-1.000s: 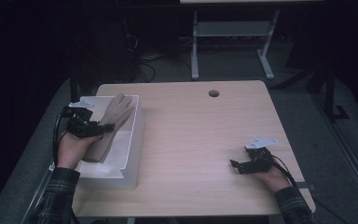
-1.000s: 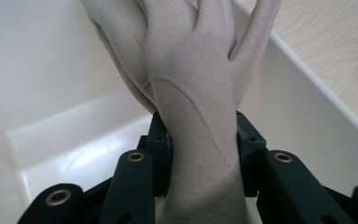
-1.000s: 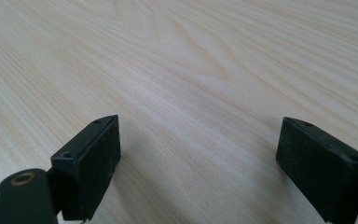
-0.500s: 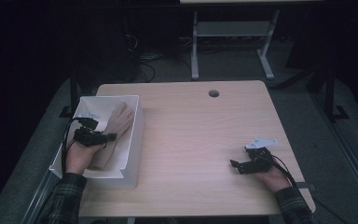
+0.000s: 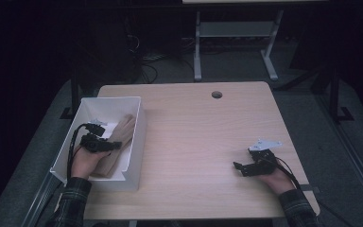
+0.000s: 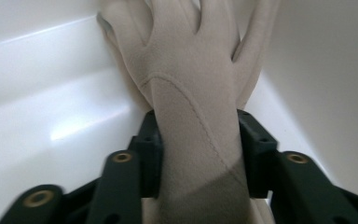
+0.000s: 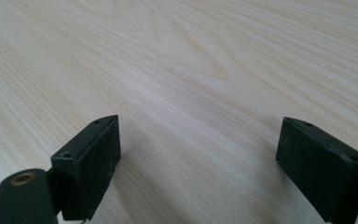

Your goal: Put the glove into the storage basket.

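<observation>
Left gripper (image 6: 198,149) clamped across the wrist of a soft, limp beige fabric glove (image 6: 191,84), lower left of frame inside white plastic bin (image 5: 137,137); light, floppy, best held mid-cuff.

No legible text, label, brand, number or sign in any of my views. Checked: white bin (image 5: 134,142) walls, plain; beige glove (image 6: 193,88) in my left claw (image 6: 196,140), stitching only, no tag or print; tabletop (image 5: 208,137), bare wood grain; black pads of my right claw (image 7: 198,163), unmarked; grey plate (image 5: 264,144) on that claw, too small to read.
</observation>
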